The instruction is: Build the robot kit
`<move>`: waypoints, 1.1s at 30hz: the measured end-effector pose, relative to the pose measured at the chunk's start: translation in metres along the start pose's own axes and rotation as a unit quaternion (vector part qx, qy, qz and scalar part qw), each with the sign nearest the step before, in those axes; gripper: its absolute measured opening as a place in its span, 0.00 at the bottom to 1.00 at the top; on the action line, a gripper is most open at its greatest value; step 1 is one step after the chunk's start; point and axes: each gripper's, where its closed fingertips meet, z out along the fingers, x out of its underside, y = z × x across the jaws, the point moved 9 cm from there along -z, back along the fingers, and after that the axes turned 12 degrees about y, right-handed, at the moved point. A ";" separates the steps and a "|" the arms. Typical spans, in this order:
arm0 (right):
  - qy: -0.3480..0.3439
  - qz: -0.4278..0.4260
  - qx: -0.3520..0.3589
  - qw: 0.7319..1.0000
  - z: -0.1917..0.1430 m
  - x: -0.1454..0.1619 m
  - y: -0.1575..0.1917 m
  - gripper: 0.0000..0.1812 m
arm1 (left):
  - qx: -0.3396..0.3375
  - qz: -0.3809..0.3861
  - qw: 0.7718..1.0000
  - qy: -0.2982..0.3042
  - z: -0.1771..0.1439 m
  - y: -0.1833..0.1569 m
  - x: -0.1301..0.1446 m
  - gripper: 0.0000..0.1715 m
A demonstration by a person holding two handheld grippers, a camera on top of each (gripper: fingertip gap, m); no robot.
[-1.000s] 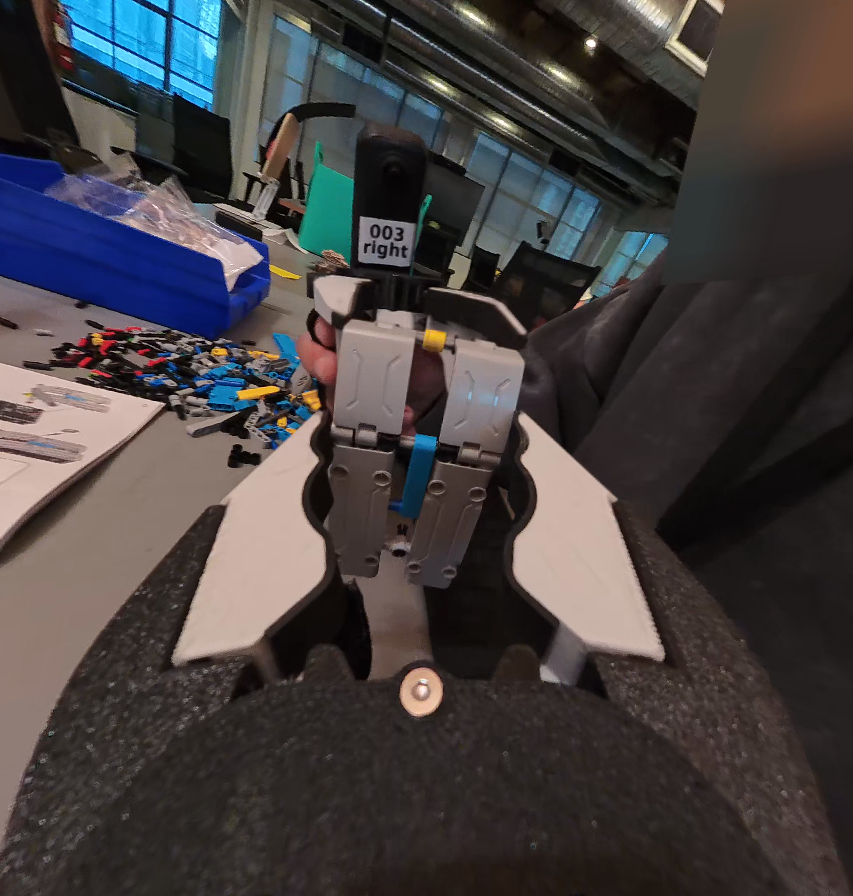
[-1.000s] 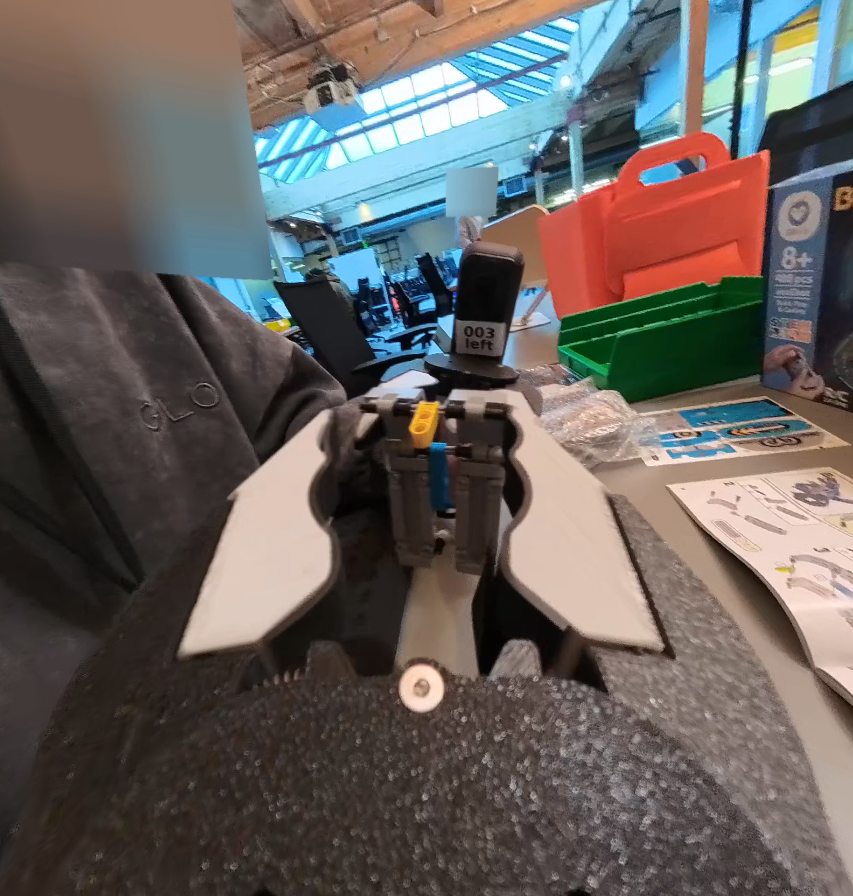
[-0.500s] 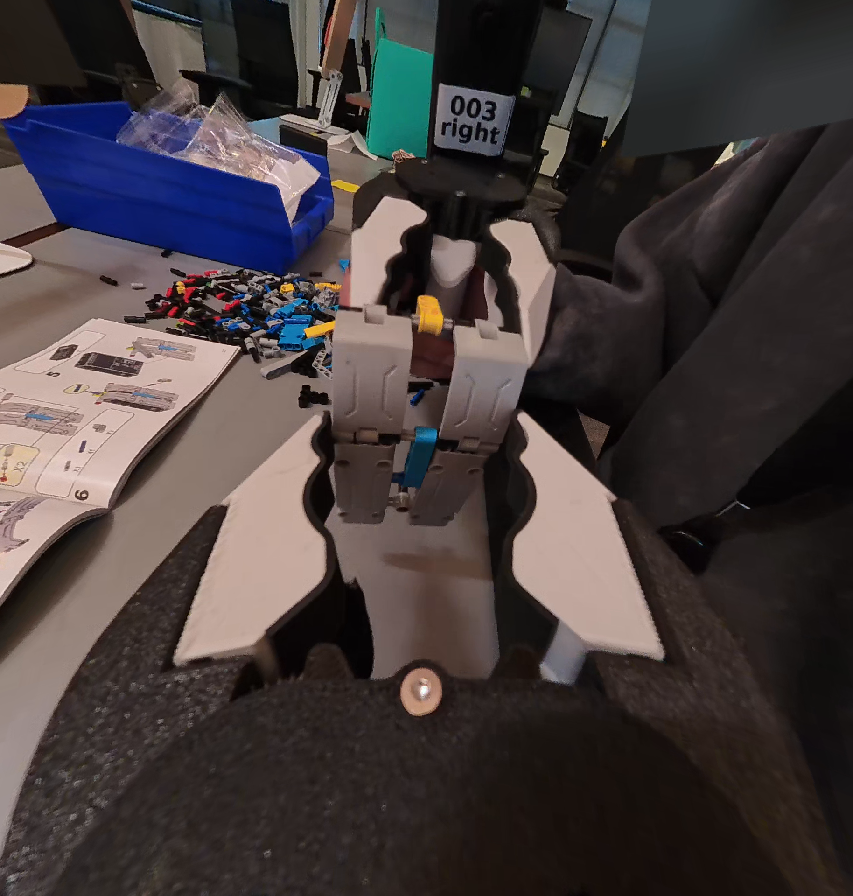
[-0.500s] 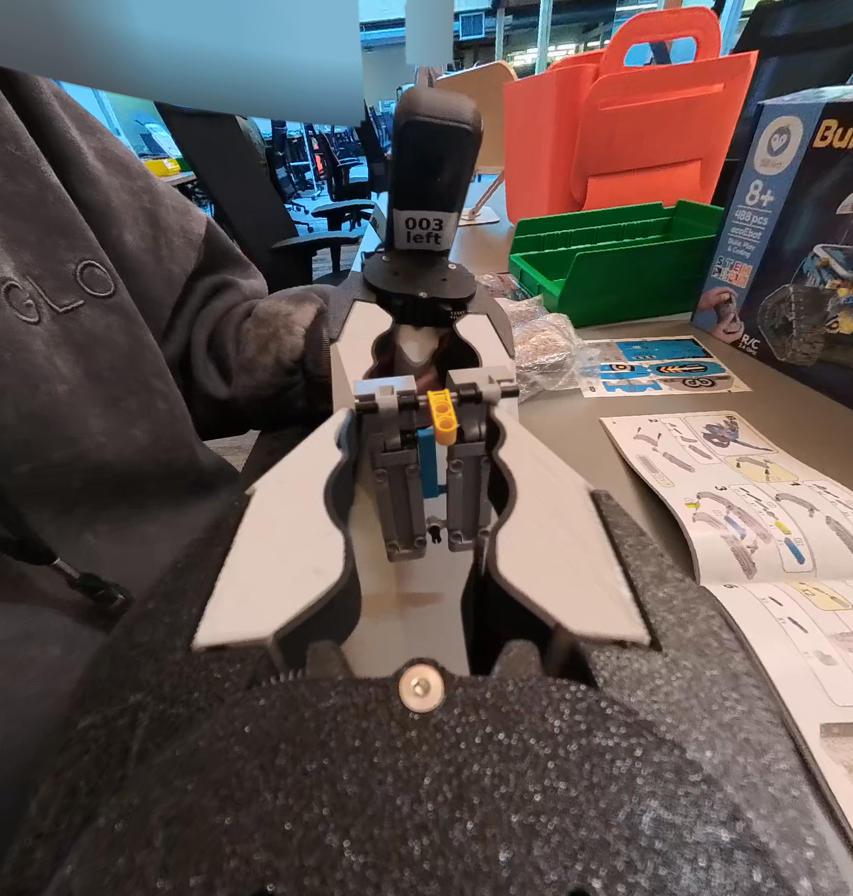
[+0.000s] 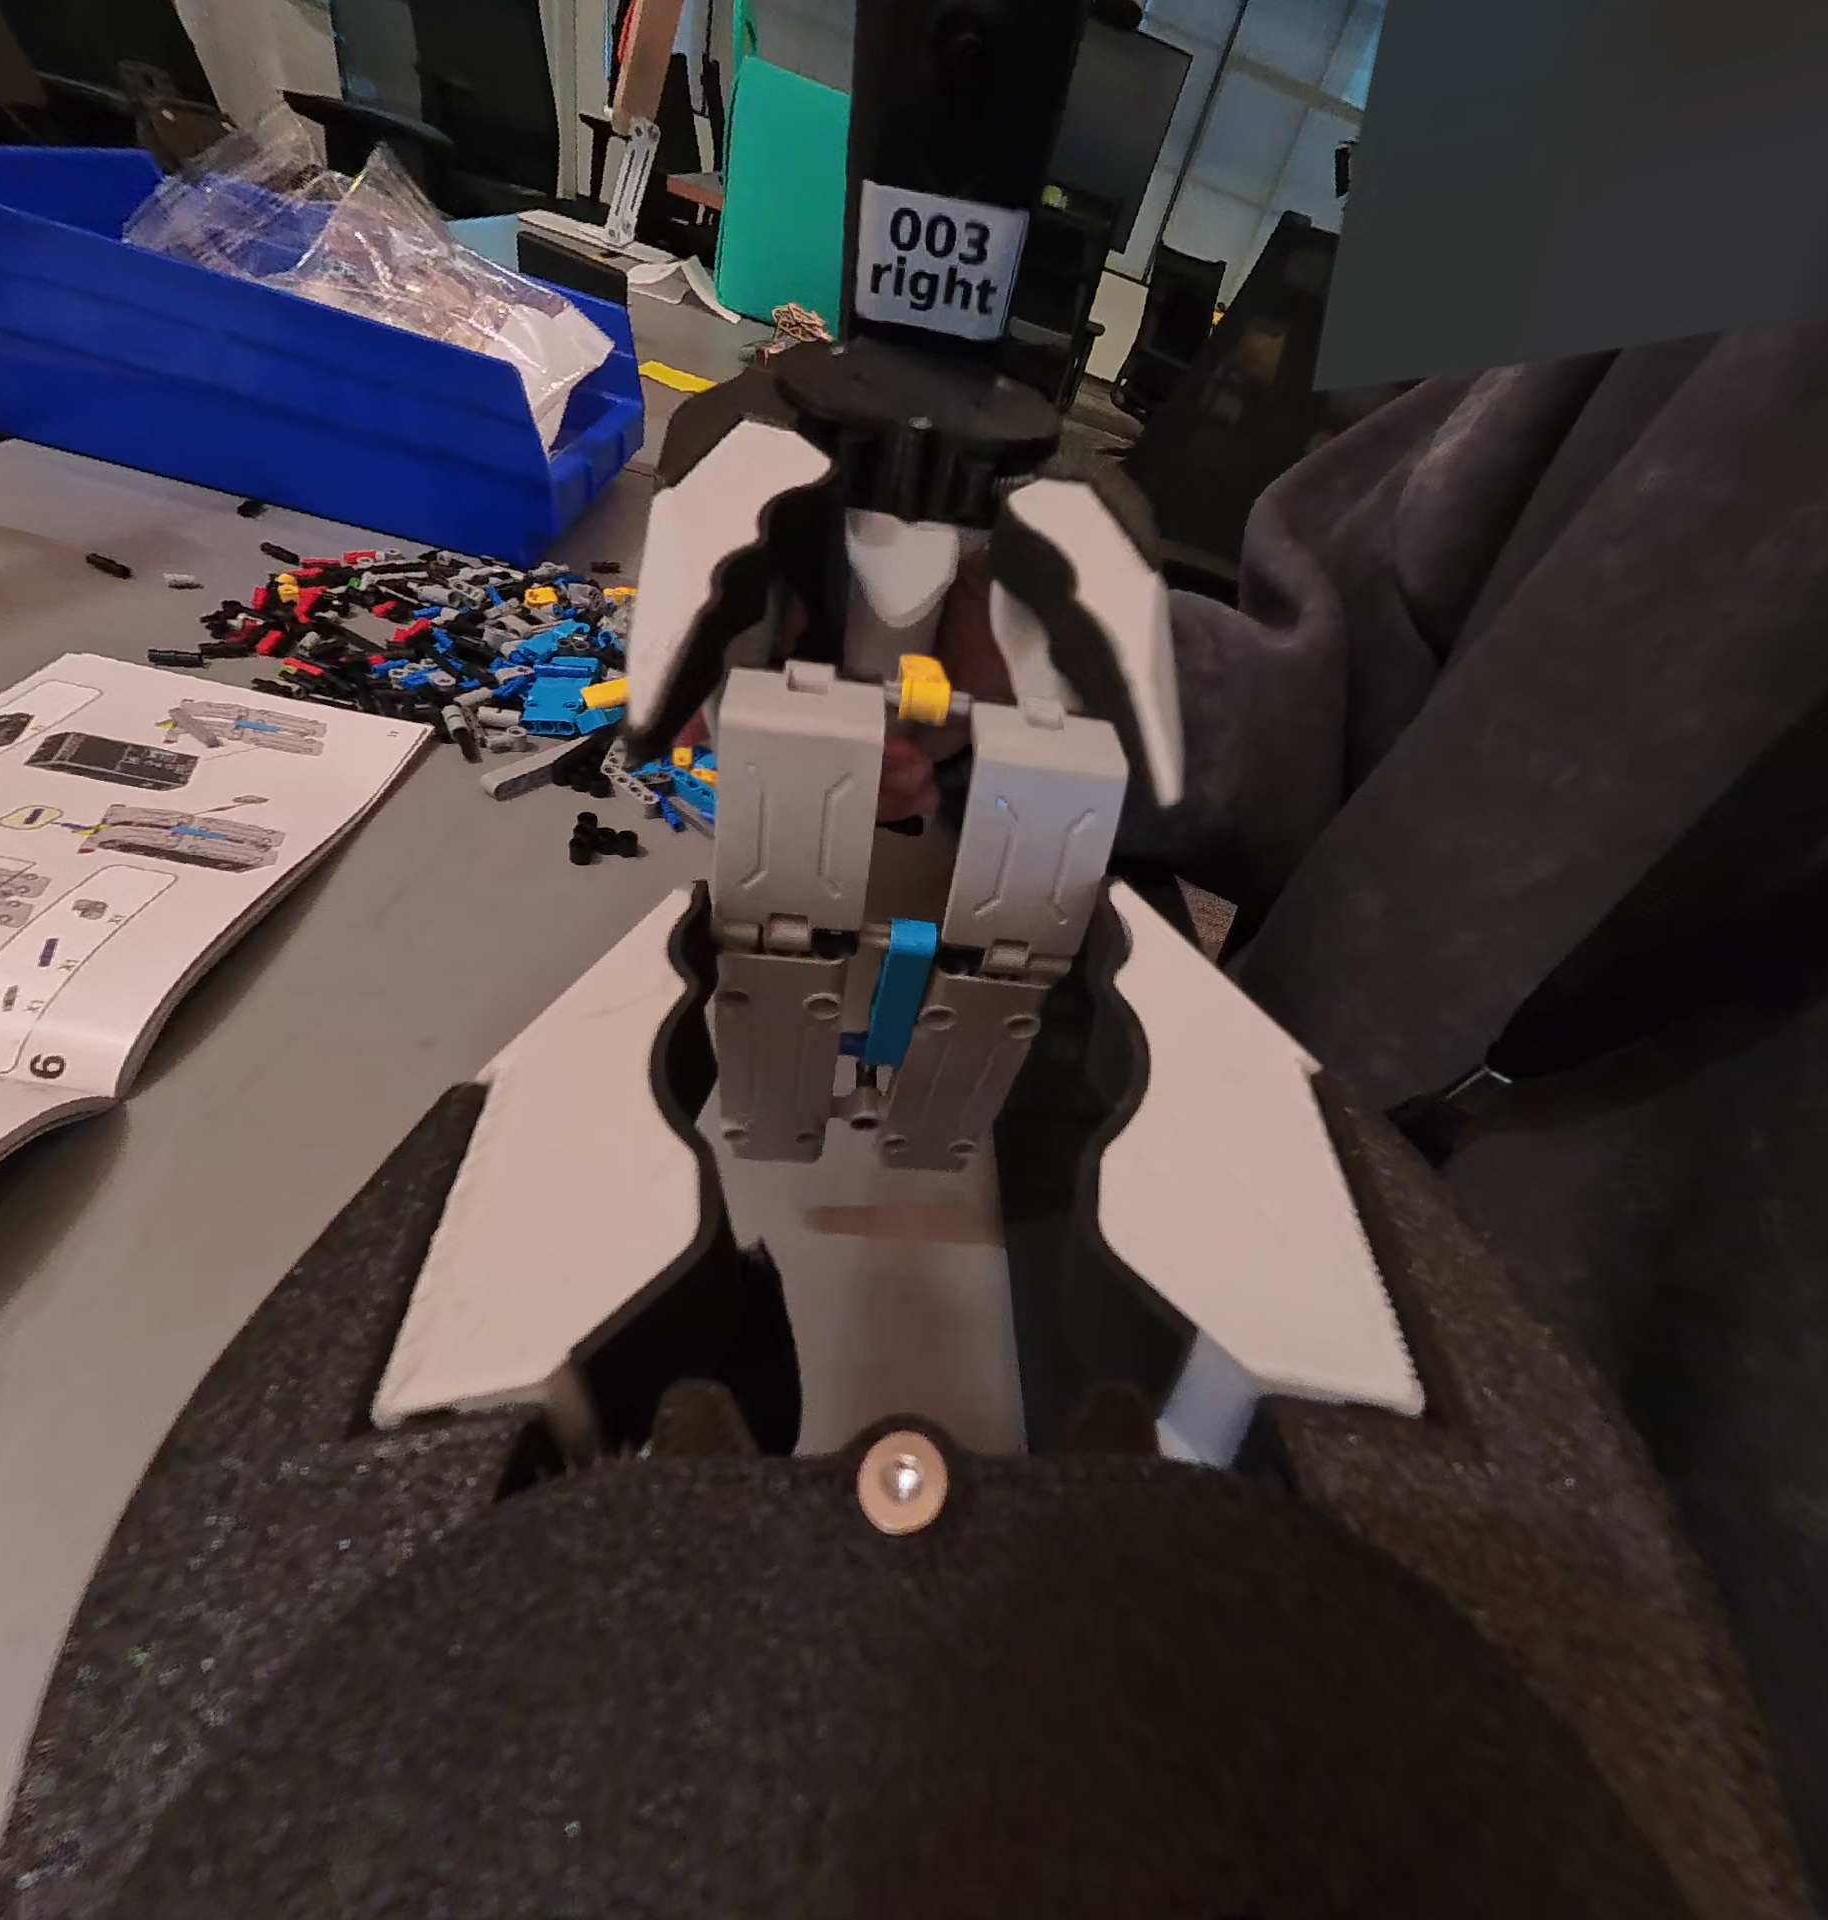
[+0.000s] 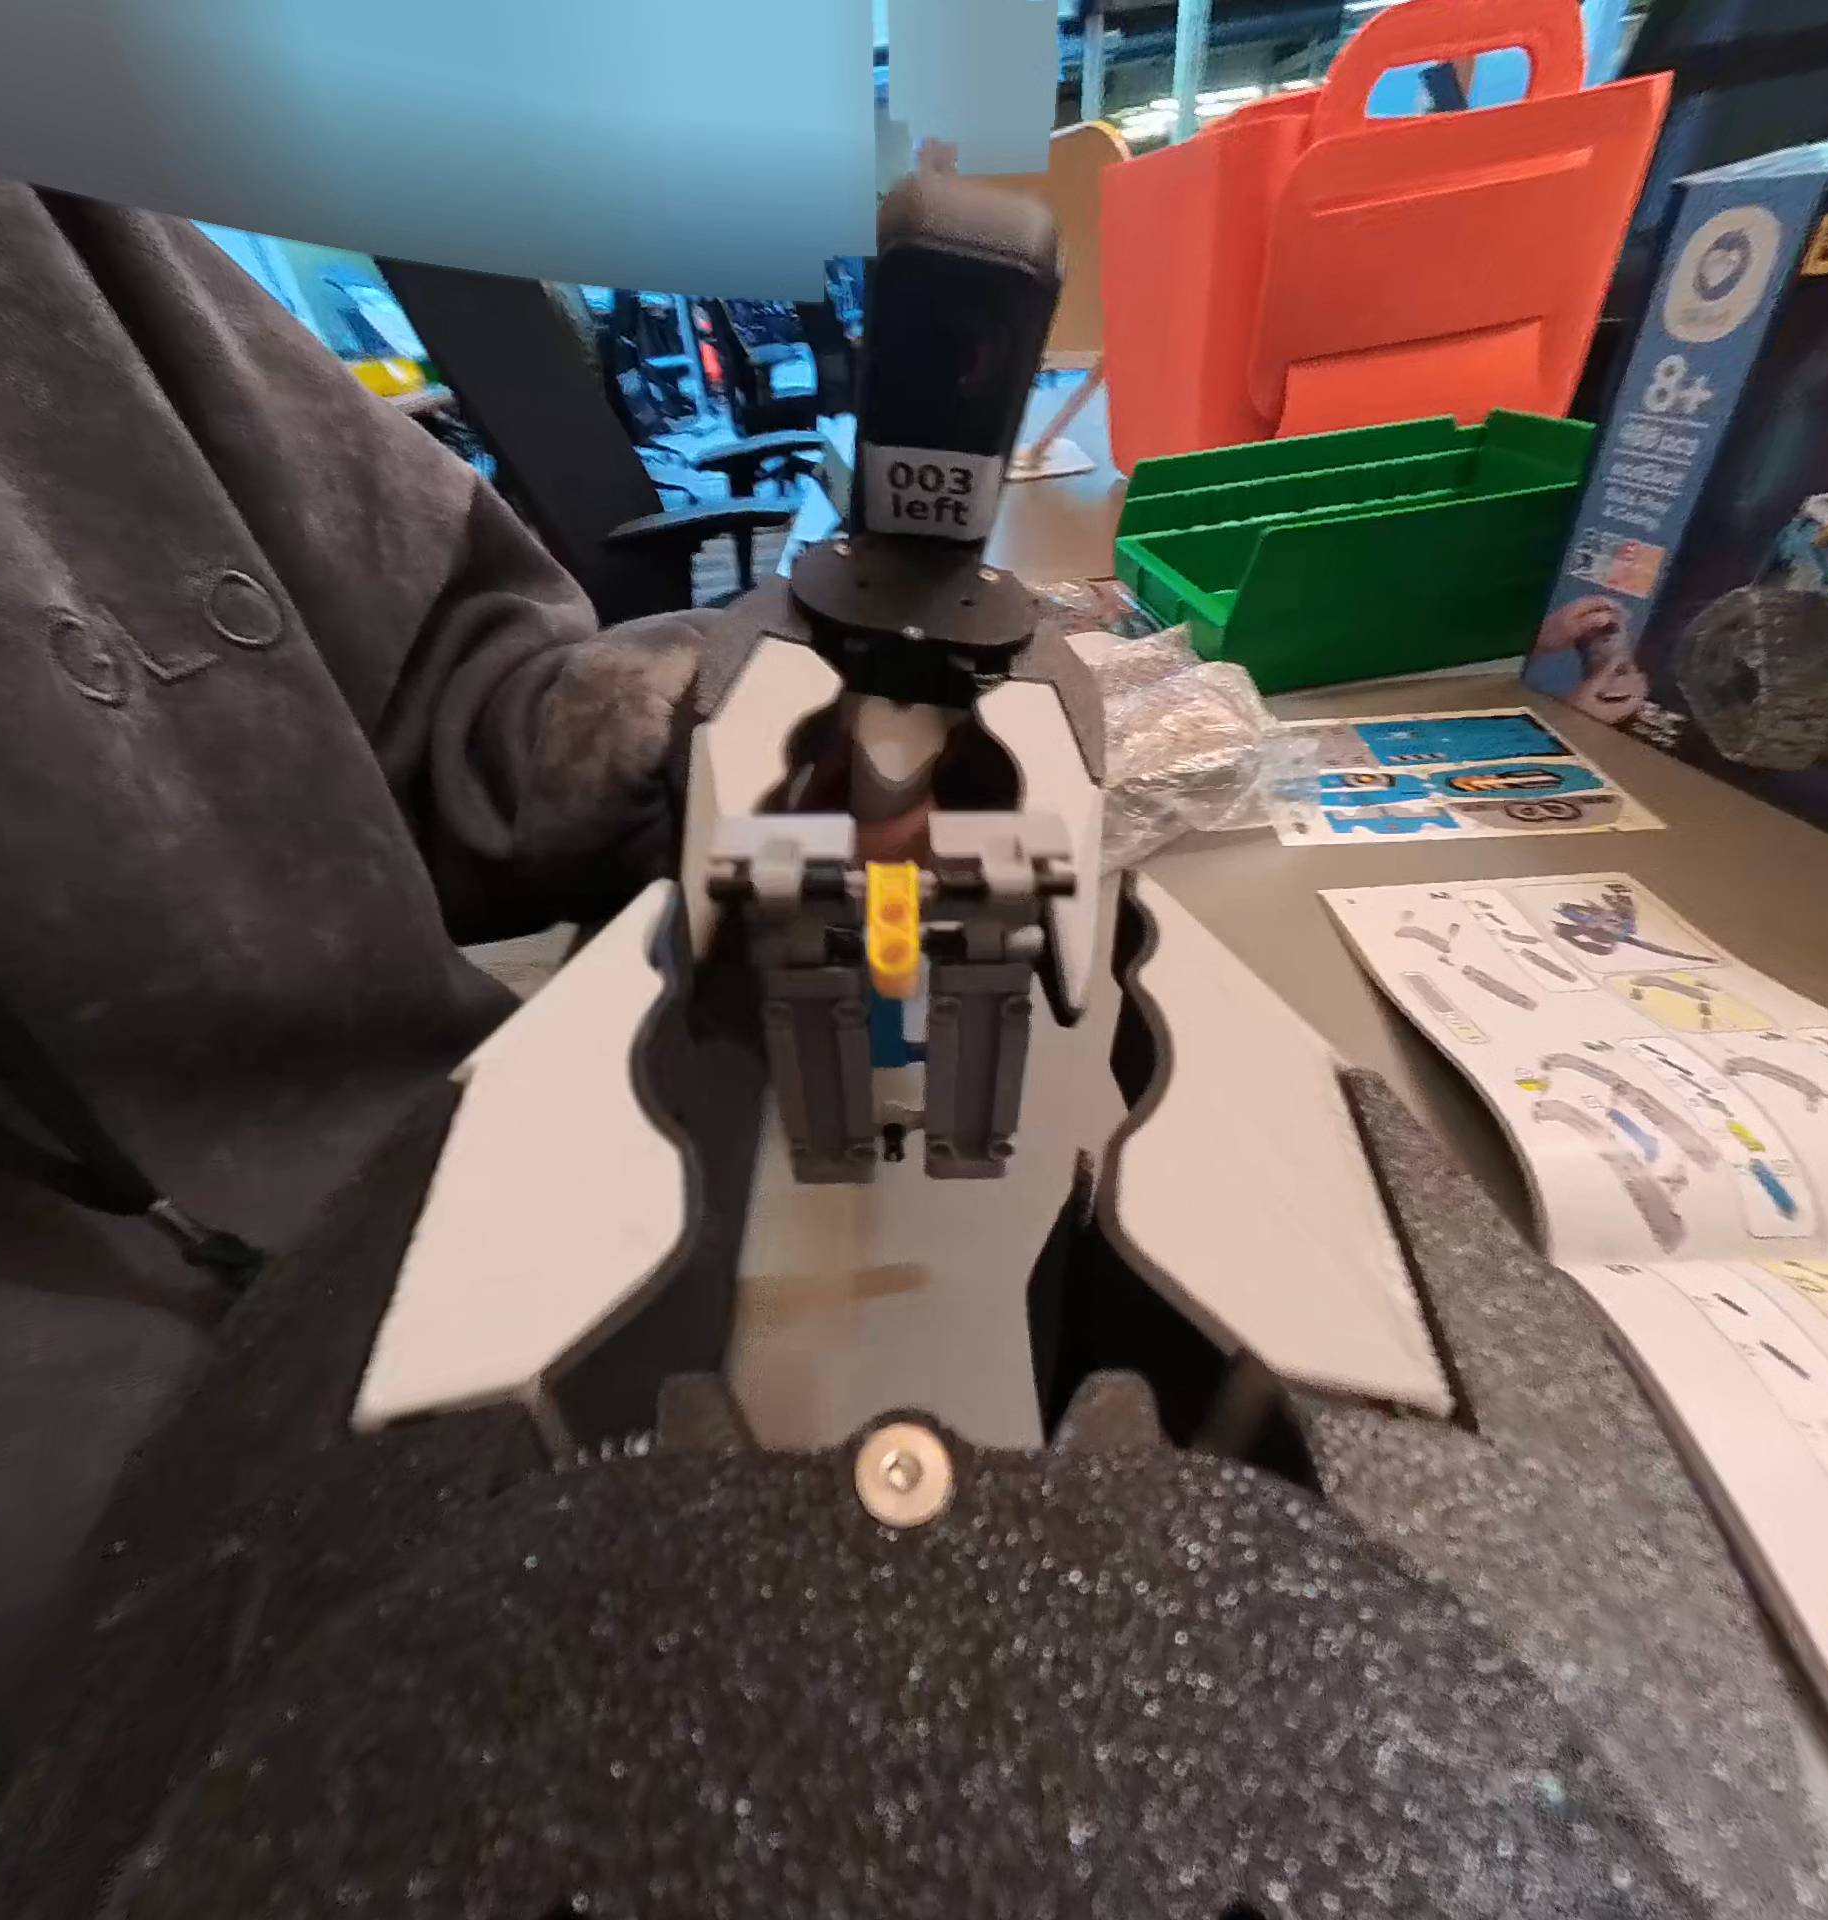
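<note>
A grey brick assembly (image 5: 801, 800) with a blue piece (image 5: 902, 987) and a yellow piece (image 5: 922, 698) is held in the air between my two grippers, which face each other. My left gripper (image 5: 899, 904) is shut on its hinged end. My right gripper (image 5: 905, 764) stands around the other end with its jaws spread wider than the assembly, and I cannot tell if it touches. In the right wrist view the assembly (image 6: 822, 1081) sits between my right gripper's (image 6: 899, 894) open fingers, and the left gripper (image 6: 889, 956) clamps its far end.
A blue bin (image 5: 266, 364) with plastic bags, a pile of small loose pieces (image 5: 453, 655) and an open booklet (image 5: 141, 862) lie on the grey table. A green bin (image 6: 1357, 561), orange bag (image 6: 1388, 239), set box (image 6: 1741, 499) and sticker sheet (image 6: 1440, 790) stand opposite. A person in a dark hoodie (image 6: 214, 727) sits close. My left and right fingertips are right by each other.
Both grippers have tilted down toward the table with the assembly. The right gripper's jaws have spread apart from the assembly. The left gripper keeps its grip.
</note>
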 end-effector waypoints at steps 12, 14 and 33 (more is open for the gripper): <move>-0.007 0.037 -0.030 0.999 0.004 0.000 -0.002 0.39 | -0.004 -0.004 1.000 0.009 0.004 0.000 0.001 0.42; -0.001 0.038 -0.028 0.999 0.005 0.001 -0.003 0.38 | -0.005 -0.006 1.000 0.010 0.004 0.001 0.002 0.42; 0.015 0.048 -0.035 0.998 0.005 0.005 -0.006 0.39 | -0.016 -0.002 0.999 0.029 0.007 0.002 0.006 0.41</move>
